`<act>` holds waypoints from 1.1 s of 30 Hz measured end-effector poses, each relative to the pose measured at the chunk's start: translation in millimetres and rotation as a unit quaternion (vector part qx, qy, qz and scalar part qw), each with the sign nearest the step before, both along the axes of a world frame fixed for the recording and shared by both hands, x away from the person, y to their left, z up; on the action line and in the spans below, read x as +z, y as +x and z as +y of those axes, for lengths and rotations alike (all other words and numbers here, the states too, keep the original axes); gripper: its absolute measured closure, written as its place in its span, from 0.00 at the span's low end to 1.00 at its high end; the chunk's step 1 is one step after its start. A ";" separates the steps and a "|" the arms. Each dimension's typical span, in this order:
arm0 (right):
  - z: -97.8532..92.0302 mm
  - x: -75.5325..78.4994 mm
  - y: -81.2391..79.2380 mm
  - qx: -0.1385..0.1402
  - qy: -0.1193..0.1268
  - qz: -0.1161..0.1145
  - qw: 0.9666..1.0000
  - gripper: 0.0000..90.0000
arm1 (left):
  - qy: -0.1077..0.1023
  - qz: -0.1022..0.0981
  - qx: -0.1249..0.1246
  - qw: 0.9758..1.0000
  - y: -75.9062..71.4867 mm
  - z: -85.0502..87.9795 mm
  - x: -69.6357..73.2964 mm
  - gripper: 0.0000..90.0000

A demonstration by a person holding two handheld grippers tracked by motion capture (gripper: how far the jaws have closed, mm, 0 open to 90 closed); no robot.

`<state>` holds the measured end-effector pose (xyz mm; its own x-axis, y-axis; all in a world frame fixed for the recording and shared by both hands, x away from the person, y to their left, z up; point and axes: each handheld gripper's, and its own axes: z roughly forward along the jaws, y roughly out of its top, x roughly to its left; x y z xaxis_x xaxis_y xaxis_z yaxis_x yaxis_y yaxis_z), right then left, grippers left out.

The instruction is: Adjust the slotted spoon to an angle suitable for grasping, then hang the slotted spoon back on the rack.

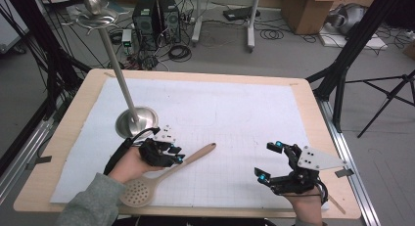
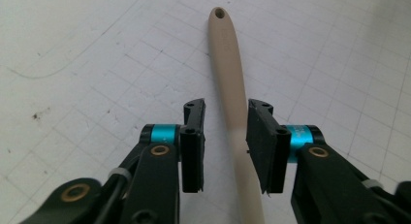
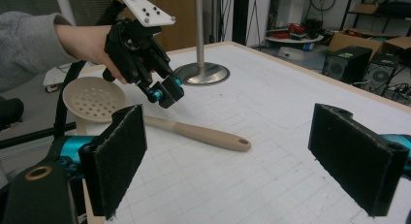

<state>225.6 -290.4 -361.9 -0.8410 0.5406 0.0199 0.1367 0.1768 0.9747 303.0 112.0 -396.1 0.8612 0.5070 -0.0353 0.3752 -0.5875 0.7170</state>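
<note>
Slotted spoon seen nearest camera, flat on white mat, bowl at near edge, handle angled up-right. Left gripper held just above handle; jaws parted, handle between pads, untouched. Descent to be kept square, pads closed mid-handle. Metal stand just behind to be avoided. Right gripper wide open, nothing held, well apart.

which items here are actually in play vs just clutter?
In play:
- slotted spoon, flat on the paper; handle between the left gripper pads, not pinched
- right gripper, open, held off to the side

Lying about:
- metal stand on the table
- computer towers, cardboard box, cables on the floor
</note>
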 end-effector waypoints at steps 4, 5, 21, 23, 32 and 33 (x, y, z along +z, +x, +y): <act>0.3 0.4 1.1 0.000 0.001 0.001 1.000 0.14 | -0.008 0.000 -0.010 1.000 -6.1 4.3 0.4 0.58; 0.7 0.3 1.8 0.000 0.001 0.002 1.000 0.14 | -0.012 -0.001 -0.016 1.000 -7.5 5.4 0.7 0.54; 9.9 0.8 16.4 0.018 0.003 -0.001 1.000 0.14 | -0.017 -0.020 -0.014 1.000 -29.0 11.3 1.2 0.21; 11.2 1.3 18.3 0.021 0.004 0.001 1.000 0.14 | -0.017 -0.020 -0.016 1.000 -30.8 10.7 1.1 0.21; 11.3 3.7 22.5 0.028 0.013 -0.006 1.000 0.14 | 0.002 -0.015 -0.006 1.000 -33.2 6.6 -5.8 0.24; 11.2 3.7 22.6 0.028 0.014 -0.005 0.999 0.14 | 0.003 -0.013 -0.006 1.000 -32.7 5.8 -7.1 0.24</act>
<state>248.2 -279.2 -358.2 -0.8705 0.4916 0.0254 0.1171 0.1568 0.9807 270.3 117.8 -403.2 0.8675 0.4974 -0.0096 0.3499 -0.5962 0.7226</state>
